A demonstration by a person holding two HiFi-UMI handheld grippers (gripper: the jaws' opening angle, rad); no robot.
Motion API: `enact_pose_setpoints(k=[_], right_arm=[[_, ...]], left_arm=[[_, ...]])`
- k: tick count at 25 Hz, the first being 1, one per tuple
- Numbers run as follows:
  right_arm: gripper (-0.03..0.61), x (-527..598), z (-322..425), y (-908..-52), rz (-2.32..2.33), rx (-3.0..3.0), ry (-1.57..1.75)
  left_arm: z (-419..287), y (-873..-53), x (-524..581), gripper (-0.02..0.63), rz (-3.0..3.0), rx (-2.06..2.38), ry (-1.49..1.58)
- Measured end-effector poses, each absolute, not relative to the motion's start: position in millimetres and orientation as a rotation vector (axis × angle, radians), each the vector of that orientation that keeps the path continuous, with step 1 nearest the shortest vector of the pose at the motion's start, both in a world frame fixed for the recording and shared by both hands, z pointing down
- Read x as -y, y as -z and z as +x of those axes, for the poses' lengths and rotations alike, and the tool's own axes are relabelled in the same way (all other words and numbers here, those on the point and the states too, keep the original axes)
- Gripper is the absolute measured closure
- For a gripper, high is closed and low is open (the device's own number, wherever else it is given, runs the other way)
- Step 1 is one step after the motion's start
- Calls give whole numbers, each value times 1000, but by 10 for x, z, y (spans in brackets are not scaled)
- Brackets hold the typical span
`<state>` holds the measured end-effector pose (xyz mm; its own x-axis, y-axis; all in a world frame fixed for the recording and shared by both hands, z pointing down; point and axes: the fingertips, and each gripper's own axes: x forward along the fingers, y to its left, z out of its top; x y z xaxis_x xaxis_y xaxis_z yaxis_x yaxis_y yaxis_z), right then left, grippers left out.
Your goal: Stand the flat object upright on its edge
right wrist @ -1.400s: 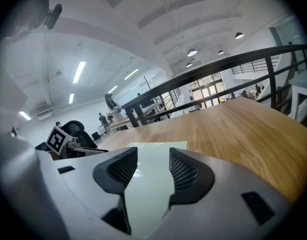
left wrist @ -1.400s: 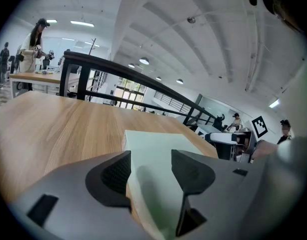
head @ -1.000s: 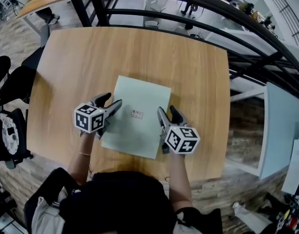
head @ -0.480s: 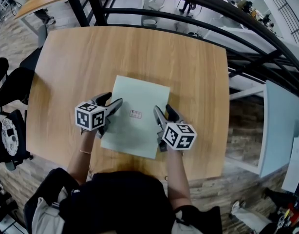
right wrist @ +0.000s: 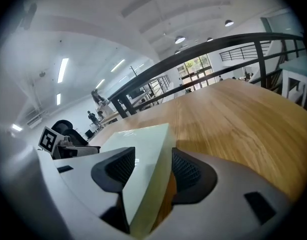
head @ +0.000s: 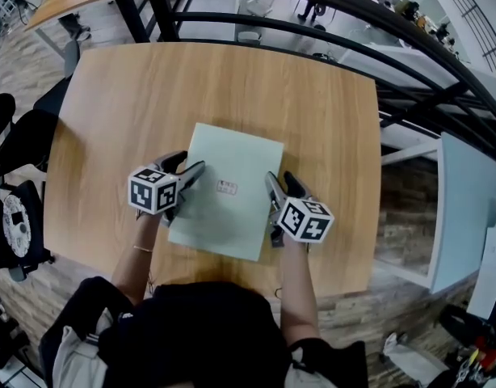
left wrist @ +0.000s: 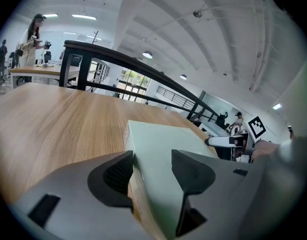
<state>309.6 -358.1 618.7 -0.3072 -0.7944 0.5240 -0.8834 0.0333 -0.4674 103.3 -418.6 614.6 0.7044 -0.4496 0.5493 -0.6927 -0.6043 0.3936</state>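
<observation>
Wooden table [head: 111, 120] bears pale-green box [head: 232, 156], label [head: 226, 188] unreadable, edges pinched by left gripper [head: 188, 166] and right gripper [head: 279, 178].

— What is the flat object?
— A thin, pale green rectangular box [head: 224, 217] with a small label [head: 227, 188] near its middle.
— How does it lie?
— Broad face up on the wooden table [head: 232, 87], towards the table's near edge, turned slightly clockwise, not upright.

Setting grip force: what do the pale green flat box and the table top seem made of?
The box: probably matte cardboard; crisp edges, dull pale-green face, small printed label. The table top: wood or wood-look laminate, satin; grain streaks, soft sheen.
</observation>
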Motion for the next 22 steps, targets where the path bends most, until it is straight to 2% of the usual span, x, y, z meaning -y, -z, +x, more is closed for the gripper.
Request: enact_pose_setpoints(k=[9,22], right_arm=[[360,3583,2942,-6229,1769,2174,-1178],[370,3452,2950,-5856,1804,2250,-1156]], left_arm=[[1050,-6130,4171,370,2316,872,-550],[1037,-5788,4038,370,2359,939,-543]])
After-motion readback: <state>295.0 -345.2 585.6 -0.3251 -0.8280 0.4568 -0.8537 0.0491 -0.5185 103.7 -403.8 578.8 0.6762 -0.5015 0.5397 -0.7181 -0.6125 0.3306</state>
